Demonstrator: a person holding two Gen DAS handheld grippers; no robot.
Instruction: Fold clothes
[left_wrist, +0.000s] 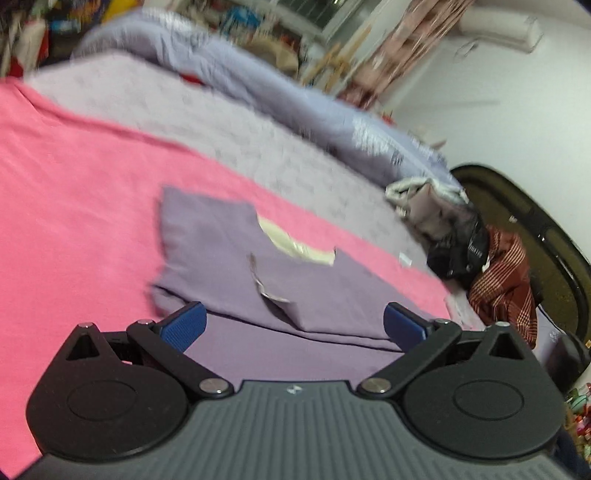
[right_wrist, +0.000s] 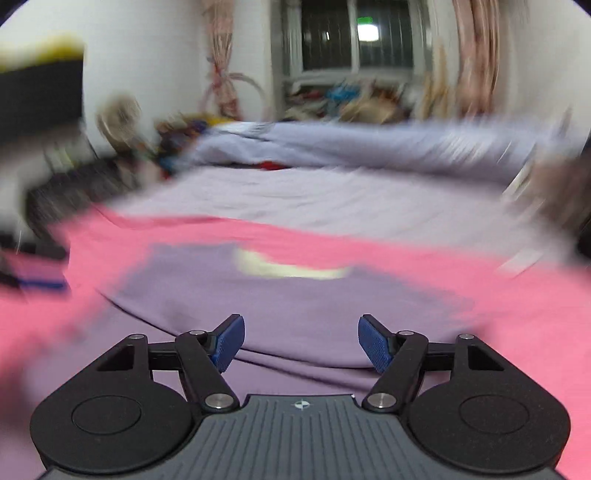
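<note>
A purple garment (left_wrist: 258, 280) lies folded on a pink sheet (left_wrist: 66, 206) on the bed, its pale collar lining (left_wrist: 295, 247) showing at the far side and a small tag near the fold. My left gripper (left_wrist: 293, 326) hovers just above the near part of the garment, open, with nothing between its blue pads. In the blurred right wrist view the same purple garment (right_wrist: 295, 295) spreads out ahead. My right gripper (right_wrist: 301, 341) is open over it, holding nothing.
A lilac quilt (left_wrist: 229, 122) and a bunched bluish blanket (left_wrist: 280, 92) lie beyond the pink sheet. A pile of clothes (left_wrist: 461, 236), with a red checked piece, sits at the bed's right end by a dark curved frame (left_wrist: 546, 229). Clutter and a window (right_wrist: 354, 37) stand behind.
</note>
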